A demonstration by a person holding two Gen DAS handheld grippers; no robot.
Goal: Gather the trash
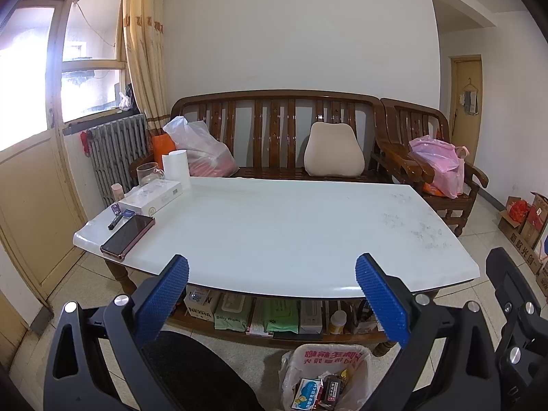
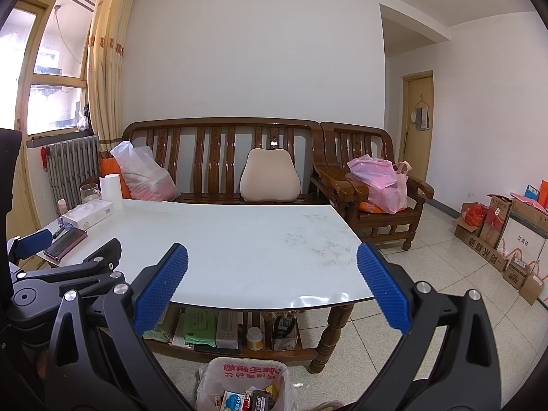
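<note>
left wrist view: the left tool [image 1: 272, 275] hangs above the near edge of a white counter [image 1: 291, 233], its two blue-padded fingers [image 1: 164, 296] spread wide apart with nothing between them. below it on the tiled floor stands a trash bin [image 1: 325, 376] lined with a white plastic bag, holding small wrappers and a blue-and-white packet [image 1: 306, 392]. on the counter's far left end lie a phone [image 1: 127, 236] in a dark red case, a black marker [image 1: 115, 221], a white box [image 1: 150, 200], a glass mug [image 1: 148, 173] and a roll of paper [image 1: 176, 167]. a shelf under the counter carries baby wipes [image 1: 228, 311] and other packs. behind stands a wooden bench [image 1: 274, 133] with a beige cushion [image 1: 334, 154]. part of the right tool's black frame shows at the right edge.

right wrist view: the right tool [image 2: 272, 275] also hangs over the counter's [image 2: 246, 246] near edge, fingers [image 2: 385, 291] wide open and empty. the trash bin [image 2: 245, 385] sits on the floor directly below, between the fingers, with the packet [image 2: 231, 402] and wrappers inside. the left tool [image 2: 73, 253] appears at the left, near the phone [image 2: 65, 244]. a wooden armchair [image 2: 373, 185] holds a pink bag [image 2: 378, 179]; cardboard boxes [image 2: 493, 236] line the right wall.
</note>
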